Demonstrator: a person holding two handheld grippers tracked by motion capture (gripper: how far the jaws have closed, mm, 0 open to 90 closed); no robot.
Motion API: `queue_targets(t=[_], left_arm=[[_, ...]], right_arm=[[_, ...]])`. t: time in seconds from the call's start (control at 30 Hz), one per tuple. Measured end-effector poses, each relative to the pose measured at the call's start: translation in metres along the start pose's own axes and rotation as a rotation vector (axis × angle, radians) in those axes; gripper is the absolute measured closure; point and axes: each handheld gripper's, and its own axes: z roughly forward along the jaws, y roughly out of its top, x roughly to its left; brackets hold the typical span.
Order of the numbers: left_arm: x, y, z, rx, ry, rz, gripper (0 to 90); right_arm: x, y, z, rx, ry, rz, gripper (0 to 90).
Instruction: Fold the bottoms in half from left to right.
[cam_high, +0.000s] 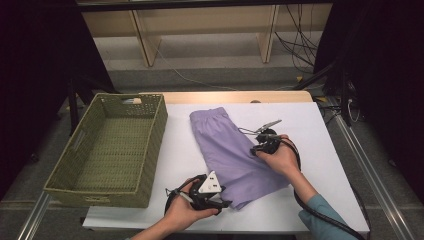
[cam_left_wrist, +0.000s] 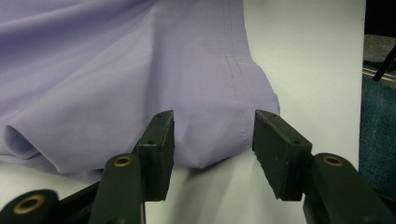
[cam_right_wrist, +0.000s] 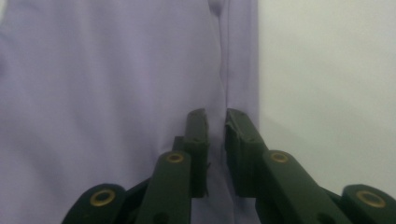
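Observation:
Lilac shorts (cam_high: 235, 150), folded lengthwise, lie on the white table top (cam_high: 320, 135), waistband far and hems near. My left gripper (cam_high: 224, 202) sits at the near hem corner. In the left gripper view its jaws stand apart (cam_left_wrist: 212, 135), and the stitched hem of the shorts (cam_left_wrist: 140, 70) bulges into the gap without touching the pads. My right gripper (cam_high: 254, 149) hovers at the right edge of the cloth, about halfway along. In the right gripper view its jaws (cam_right_wrist: 215, 119) show a narrow gap over the seam of the shorts (cam_right_wrist: 93, 93), with no fold pinched between them.
A green woven basket (cam_high: 155, 130) stands at the left of the table, close to the shorts, with nothing in it. White table top lies to the right of the shorts. The table's near edge runs just below my left hand. Blue cloth (cam_left_wrist: 378, 130) shows past that edge.

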Motion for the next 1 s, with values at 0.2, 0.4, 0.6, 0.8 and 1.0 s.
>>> queue_targets(t=[0.2, 0.4, 0.6, 0.8, 1.0], left_arm=[[0.000, 0.000, 0.001, 0.003, -0.002, 0.002, 48.8], [0.000, 0.000, 0.001, 0.000, -0.002, 0.000, 48.9], [0.000, 0.000, 0.001, 0.001, -0.003, 0.000, 48.9], [0.000, 0.000, 0.001, 0.002, -0.004, -0.001, 48.9], [0.000, 0.000, 0.002, 0.004, -0.005, -0.002, 49.0]], right_arm=[[0.003, -0.002, 0.001, -0.017, 0.008, 0.029, 88.7], [0.004, -0.002, 0.000, -0.021, 0.003, 0.039, 90.0], [0.003, 0.001, -0.008, -0.022, -0.023, 0.023, 90.0], [0.002, 0.004, -0.019, -0.064, -0.050, 0.017, 90.0], [-0.003, 0.003, -0.021, -0.082, -0.092, 0.014, 90.0]])
